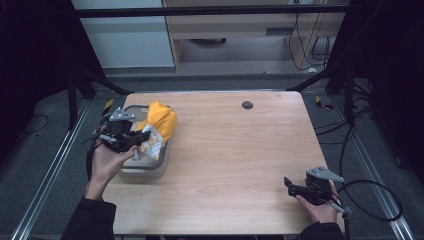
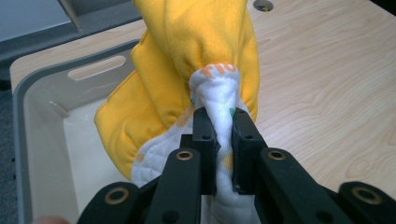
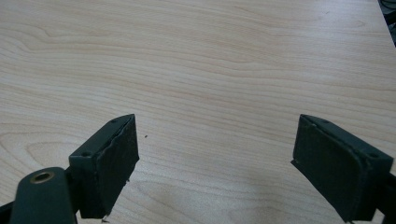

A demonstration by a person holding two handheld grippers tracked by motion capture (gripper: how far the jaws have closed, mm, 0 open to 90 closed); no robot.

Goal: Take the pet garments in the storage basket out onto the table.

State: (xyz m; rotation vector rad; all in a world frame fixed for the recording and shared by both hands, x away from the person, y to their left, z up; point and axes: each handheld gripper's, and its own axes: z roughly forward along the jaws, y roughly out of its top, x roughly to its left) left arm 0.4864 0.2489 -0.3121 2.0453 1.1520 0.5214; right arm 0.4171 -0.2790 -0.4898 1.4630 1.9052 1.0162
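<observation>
One cloth (image 2: pixel 196 60), yellow with white lining, clamped in my left gripper (image 2: pixel 219 122), hanging over rim of grey bin (image 1: pixel 150 172) at table's left edge. Lift looks underway; cloth not yet clear of bin. My right gripper (image 3: pixel 215 154) gapes empty over bare table (image 3: pixel 210 56).

Dim surroundings, evenly lit tabletop, slightly soft focus.

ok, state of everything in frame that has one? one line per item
left gripper: shut on the cloth
right gripper: open, nothing between the jaws, over bare table
cloth: yellow and white, bunched, hanging from the left gripper, partly over the bin
bin: grey, upright, at the table's left edge
</observation>
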